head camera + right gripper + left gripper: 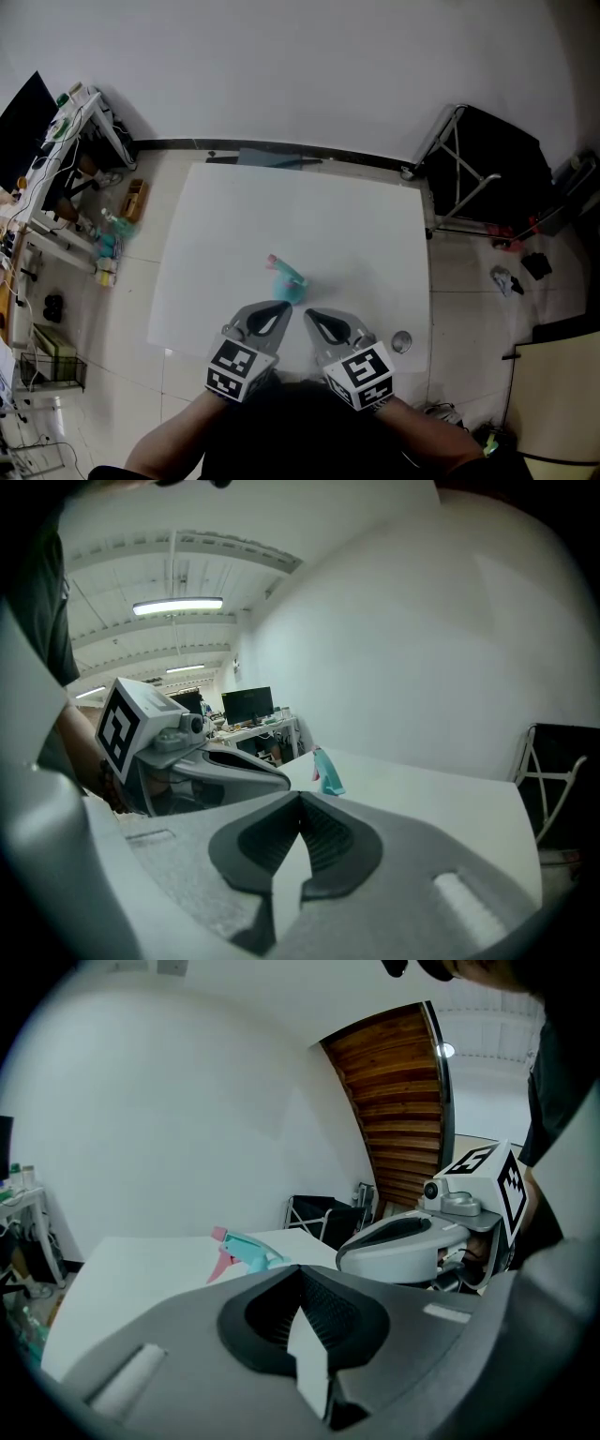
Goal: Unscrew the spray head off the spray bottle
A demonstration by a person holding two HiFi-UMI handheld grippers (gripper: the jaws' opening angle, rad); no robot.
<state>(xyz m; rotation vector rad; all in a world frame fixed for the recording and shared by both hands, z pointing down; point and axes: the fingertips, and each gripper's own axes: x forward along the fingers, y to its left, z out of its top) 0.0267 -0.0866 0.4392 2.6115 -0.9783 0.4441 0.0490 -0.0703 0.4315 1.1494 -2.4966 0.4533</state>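
- The left gripper (284, 307), grey plastic with a marker cube at its back, has its two jaws pressed together along their whole ribbed length. The left gripper view (301, 1271) shows nothing between them.
- The right gripper (308, 315), of the same build, also has its jaws fully together and empty, as the right gripper view (300, 799) shows.
- The two sets of jaw tips point inward toward each other, close but apart. Each gripper shows in the other's view, the right one (403, 1246) beside the left jaws and the left one (234, 772) beside the right jaws.
- The teal plastic spray head with a pink trigger and nozzle (287, 278) lies on its side just ahead of both closed jaw tips, nearest the left pair, and neither pair grips it.
- In the left gripper view the spray head (246, 1252) sits just beyond the jaws and a little to their left, its lower end hidden behind the gripper body. In the right gripper view it (327, 772) stands just past the tips.
- I cannot make out a bottle body below the spray head.
- The flat white rectangular table (356, 225) stretches out ahead of the jaws.
- A small round metal disc (401, 342) lies on the table beside the right gripper, behind its tips.
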